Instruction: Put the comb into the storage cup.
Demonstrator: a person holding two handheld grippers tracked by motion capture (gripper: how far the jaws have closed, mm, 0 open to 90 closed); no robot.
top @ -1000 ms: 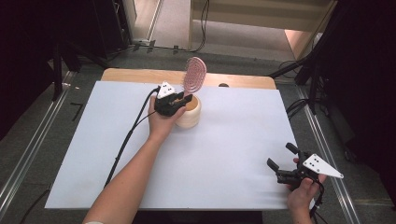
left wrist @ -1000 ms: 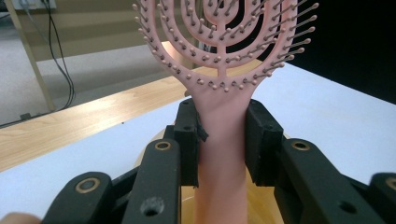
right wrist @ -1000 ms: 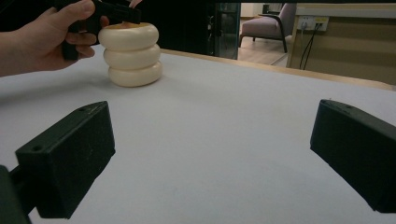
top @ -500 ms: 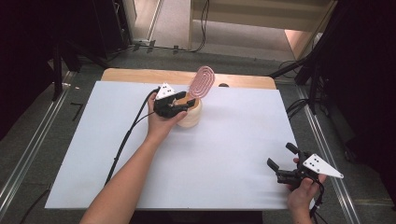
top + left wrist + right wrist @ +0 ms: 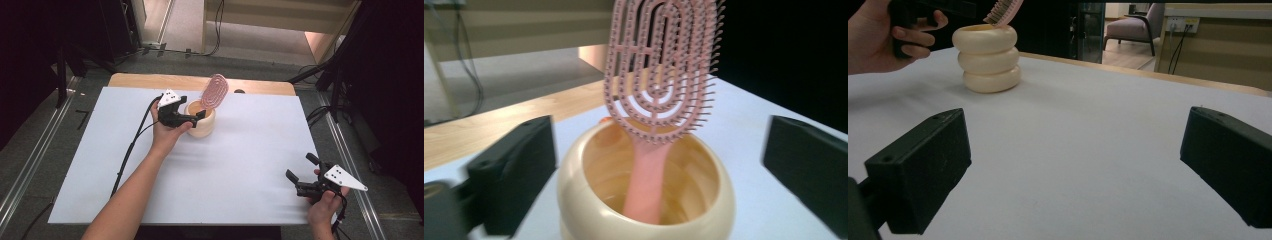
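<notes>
A pink brush (image 5: 659, 95) stands handle-down in the cream holder (image 5: 201, 120), already released by the left gripper (image 5: 197, 116), whose fingers have just been opening; right gripper (image 5: 302, 175), well apart, fingers spread, empty.

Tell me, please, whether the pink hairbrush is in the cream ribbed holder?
In: the pink hairbrush stands handle-down inside the cream ribbed holder.
</notes>
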